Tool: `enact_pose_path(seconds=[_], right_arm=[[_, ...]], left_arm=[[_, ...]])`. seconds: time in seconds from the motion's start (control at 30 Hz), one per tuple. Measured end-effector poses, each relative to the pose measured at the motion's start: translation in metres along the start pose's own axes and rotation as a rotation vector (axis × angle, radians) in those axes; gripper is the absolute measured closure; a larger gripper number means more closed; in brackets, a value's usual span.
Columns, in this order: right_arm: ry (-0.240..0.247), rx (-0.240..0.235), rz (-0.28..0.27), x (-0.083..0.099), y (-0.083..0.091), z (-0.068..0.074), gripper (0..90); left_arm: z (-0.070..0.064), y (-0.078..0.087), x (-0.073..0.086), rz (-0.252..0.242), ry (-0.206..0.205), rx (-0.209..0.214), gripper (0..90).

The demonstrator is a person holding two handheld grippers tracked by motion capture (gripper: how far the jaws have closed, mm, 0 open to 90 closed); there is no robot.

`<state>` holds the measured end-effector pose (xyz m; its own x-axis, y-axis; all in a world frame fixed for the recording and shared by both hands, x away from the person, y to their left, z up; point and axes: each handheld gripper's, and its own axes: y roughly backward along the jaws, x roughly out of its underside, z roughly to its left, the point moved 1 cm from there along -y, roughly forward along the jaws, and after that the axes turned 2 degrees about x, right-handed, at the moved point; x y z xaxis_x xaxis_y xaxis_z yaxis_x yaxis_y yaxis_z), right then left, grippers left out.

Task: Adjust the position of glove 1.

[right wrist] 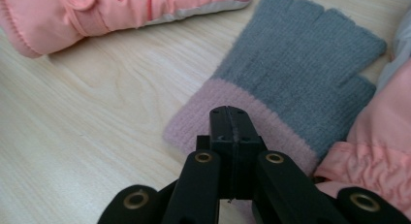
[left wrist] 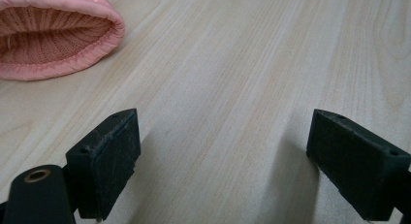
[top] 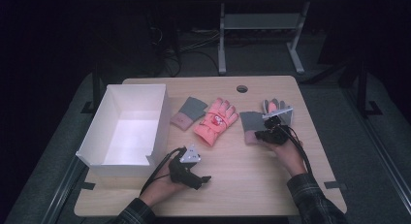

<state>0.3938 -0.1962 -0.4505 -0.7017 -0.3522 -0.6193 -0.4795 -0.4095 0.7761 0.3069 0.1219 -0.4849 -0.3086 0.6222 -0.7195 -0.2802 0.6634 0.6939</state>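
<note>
High view: the wooden worktop (top: 252,185) carries, from largest down, an open white box (top: 127,129) at its left side, a coral-pink padded glove (top: 214,120) near the middle, a grey knit glove with a pink cuff (top: 188,112) just left of it, and a second grey knit glove (top: 251,124) to its right.

The person's left hand (top: 165,183) comes in from the bottom edge and holds the left tongs (top: 206,179) low over bare wood in front of the box, pointing right. In the left gripper view its jaws stand wide apart with nothing between them, and the open cuff of the coral-pink glove lies ahead at upper left.

The right hand (top: 286,153), in a plaid sleeve, reaches forward to the second grey glove. In the right gripper view the right tongs (right wrist: 231,121) have their jaws pressed together over that glove's pink cuff; whether any cloth is pinched I cannot tell. Another pink padded glove (right wrist: 383,132) lies against the grey one there.
</note>
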Motion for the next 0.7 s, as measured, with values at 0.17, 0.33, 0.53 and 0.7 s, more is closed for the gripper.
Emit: enact_pose_path(seconds=[0.17, 0.33, 0.53, 0.7], right_arm=[[0.022, 0.016, 0.033, 0.002, -0.006, 0.001, 90.0], [0.033, 0.003, 0.032, 0.001, -0.008, 0.004, 90.0], [0.058, -0.038, 0.028, -0.004, -0.015, 0.016, 90.0], [0.072, -0.067, 0.030, -0.011, -0.022, 0.026, 90.0]], left_arm=[[0.000, 0.000, 0.000, 0.002, -0.001, 0.001, 11.3], [0.000, 0.000, 0.000, -0.001, 0.000, 0.001, 11.3], [0.000, 0.000, 0.000, -0.002, 0.000, 0.001, 11.3], [0.000, 0.000, 0.000, -0.002, 0.000, 0.001, 11.3]])
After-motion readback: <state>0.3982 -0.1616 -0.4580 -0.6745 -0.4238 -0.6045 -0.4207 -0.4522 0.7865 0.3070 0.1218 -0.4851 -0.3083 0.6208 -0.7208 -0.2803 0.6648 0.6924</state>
